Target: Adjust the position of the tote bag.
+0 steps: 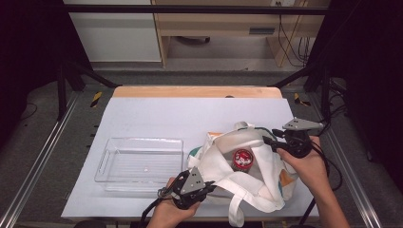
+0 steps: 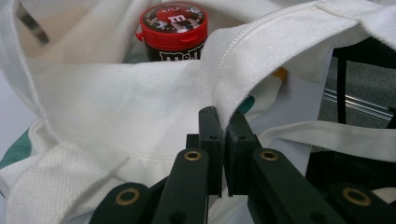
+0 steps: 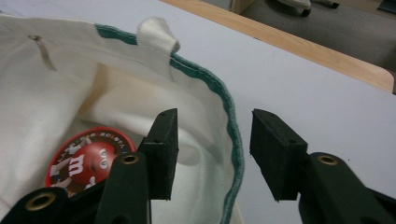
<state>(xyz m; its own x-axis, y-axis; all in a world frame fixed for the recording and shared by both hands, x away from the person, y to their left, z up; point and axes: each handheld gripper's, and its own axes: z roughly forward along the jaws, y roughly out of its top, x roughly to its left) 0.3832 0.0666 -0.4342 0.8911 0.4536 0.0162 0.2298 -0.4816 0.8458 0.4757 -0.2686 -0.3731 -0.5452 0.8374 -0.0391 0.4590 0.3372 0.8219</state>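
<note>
Soft white canvas bag (image 1: 247, 171), round red-lidded jar (image 1: 243, 158) inside; rigid clear tray (image 1: 140, 164) beside

A white cloth bag (image 1: 247, 175) hides most of a red-lidded candy jar (image 1: 243, 159); just the lid and a strip of dark label show. The lettering on the lid is too small to read. The bag's strap (image 1: 236, 213) runs off the high view's bottom edge.

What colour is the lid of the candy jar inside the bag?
Red; the lid shows best in the left gripper view.
</note>
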